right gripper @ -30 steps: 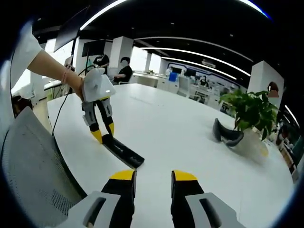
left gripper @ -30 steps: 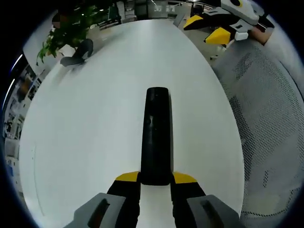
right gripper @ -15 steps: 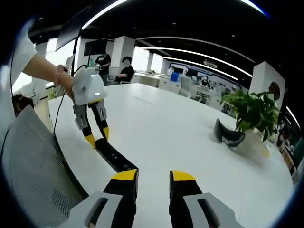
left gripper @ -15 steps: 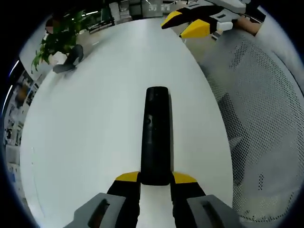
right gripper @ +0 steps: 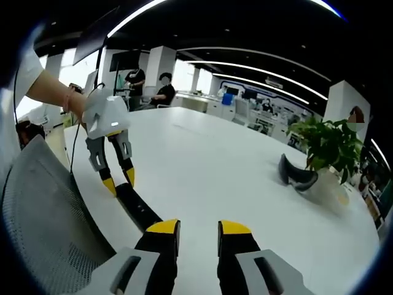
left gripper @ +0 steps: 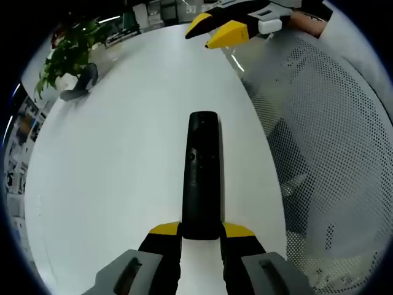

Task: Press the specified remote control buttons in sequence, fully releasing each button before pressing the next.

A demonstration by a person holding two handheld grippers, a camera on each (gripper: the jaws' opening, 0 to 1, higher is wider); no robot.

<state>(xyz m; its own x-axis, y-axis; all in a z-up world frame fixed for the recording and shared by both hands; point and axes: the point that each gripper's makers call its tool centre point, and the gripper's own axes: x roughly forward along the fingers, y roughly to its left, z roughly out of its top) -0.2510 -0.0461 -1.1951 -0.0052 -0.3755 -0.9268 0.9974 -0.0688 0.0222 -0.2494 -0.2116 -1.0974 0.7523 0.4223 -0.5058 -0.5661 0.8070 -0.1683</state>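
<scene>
1. While our left gripper [left gripper: 202, 232] holds the near end of the black remote control [left gripper: 202, 175] between its yellow-tipped jaws, the remote stretches away from us along the white table [left gripper: 123, 153], close to the edge where a mesh chair [left gripper: 325, 160] stands; whether it rests on the top or sits just above it we cannot tell.
2. Our right gripper [right gripper: 198, 228] is in the air with its jaws parted and nothing between them; in the right gripper view the remote lies just beyond its left tip.
3. We judge the step to be the approach to the first press; no button is touched yet.
4. Next we need one fingertip lowered squarely onto the target button, then lifted fully clear; the buttons are too dim to pick out.
5. A potted plant [right gripper: 328, 147] stands well apart.
</scene>
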